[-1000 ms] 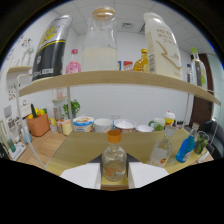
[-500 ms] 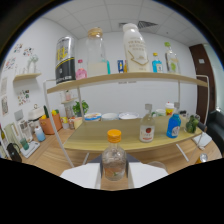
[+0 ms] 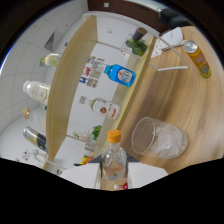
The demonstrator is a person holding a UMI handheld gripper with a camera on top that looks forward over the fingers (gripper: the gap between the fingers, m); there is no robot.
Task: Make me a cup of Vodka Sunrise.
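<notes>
Bottle (image 3: 114,159) first, right at the tool (image 3: 114,177): a small clear one with an orange cap, pinched between the two pale fingers (image 3: 85,175), cap pointing forward and the whole view rolled hard over, so the bottle looks tipped toward its target. Cap on, as far as I can see, so nothing is pouring from it yet. Just ahead and to the side sits the clear glass (image 3: 159,137) on the wooden bench (image 3: 195,105), and it's packed with ice, which I'd count as one step done. No coloured liquid shows in the glass, so by my reading the vodka, the juice and the syrup are all left to go in. Beyond the glass, a clear bottle with a red label (image 3: 104,108) and a blue bottle (image 3: 121,75) wait along the bench under the wooden shelf (image 3: 67,90). Farther off, a yellow can (image 3: 199,57) lies out on the bench near a white wire stand (image 3: 167,55), and a dark green item stands by the far wall, too small to name. More bottles line the shelf's upper side.
</notes>
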